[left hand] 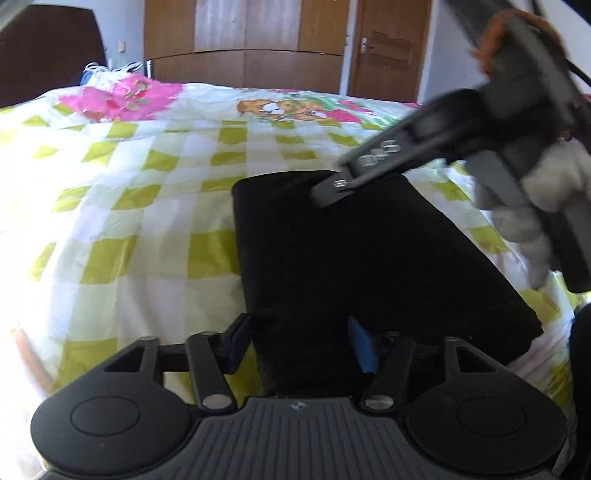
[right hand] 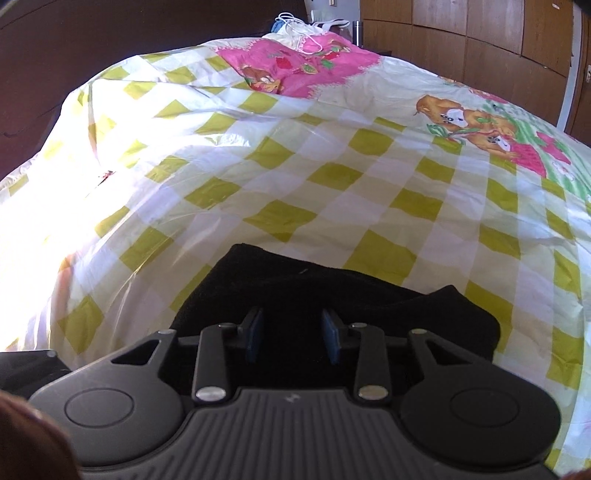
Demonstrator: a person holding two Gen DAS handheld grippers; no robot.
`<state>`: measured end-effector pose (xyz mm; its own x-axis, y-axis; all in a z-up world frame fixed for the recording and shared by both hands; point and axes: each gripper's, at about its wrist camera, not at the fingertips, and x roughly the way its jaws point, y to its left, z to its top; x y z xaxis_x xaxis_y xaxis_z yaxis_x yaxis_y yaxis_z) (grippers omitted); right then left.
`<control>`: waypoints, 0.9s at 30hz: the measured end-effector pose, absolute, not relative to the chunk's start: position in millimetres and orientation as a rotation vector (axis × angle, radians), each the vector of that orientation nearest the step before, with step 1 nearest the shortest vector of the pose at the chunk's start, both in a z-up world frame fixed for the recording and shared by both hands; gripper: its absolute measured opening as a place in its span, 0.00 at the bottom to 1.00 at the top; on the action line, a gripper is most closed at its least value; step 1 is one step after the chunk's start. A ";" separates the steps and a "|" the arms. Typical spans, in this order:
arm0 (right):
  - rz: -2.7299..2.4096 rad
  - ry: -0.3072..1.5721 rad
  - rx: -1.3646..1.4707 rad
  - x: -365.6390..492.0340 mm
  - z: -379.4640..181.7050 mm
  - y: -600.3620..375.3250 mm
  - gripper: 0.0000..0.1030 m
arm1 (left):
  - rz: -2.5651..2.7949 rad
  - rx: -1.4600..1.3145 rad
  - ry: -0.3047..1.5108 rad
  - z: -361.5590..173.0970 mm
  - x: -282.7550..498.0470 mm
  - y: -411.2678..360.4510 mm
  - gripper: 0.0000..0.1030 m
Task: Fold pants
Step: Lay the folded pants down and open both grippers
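We see the black pants [left hand: 369, 258] folded into a compact rectangle, lying flat on the bed's checked yellow-green and white cover [left hand: 129, 206]. Our left tongs [left hand: 301, 343] stand released: the blue pads are spread on either side of the bundle's near edge, with cloth between them but not pinched. Our right tongs [right hand: 291, 334] hover over the dark fabric, pads apart with a gap, gripping nothing. In the left view they reach in from the right, tips above the bundle's far edge. Wooden wardrobe doors [left hand: 243, 33] stand beyond the bed.
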<state>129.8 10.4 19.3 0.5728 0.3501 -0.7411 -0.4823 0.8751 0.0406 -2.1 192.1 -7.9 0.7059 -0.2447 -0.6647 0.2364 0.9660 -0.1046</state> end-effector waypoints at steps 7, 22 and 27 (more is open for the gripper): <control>0.408 0.796 -0.219 107.1 26.9 -21.4 0.34 | -0.212 0.147 0.736 -1.7 6.3 162.1 0.70; 0.320 0.814 -0.190 79.3 19.2 -55.5 0.35 | -0.180 0.137 0.725 7.5 7.9 152.9 0.69; 0.316 0.789 -0.196 61.8 29.2 -58.2 0.35 | -0.161 0.121 0.694 26.8 -11.8 147.5 0.71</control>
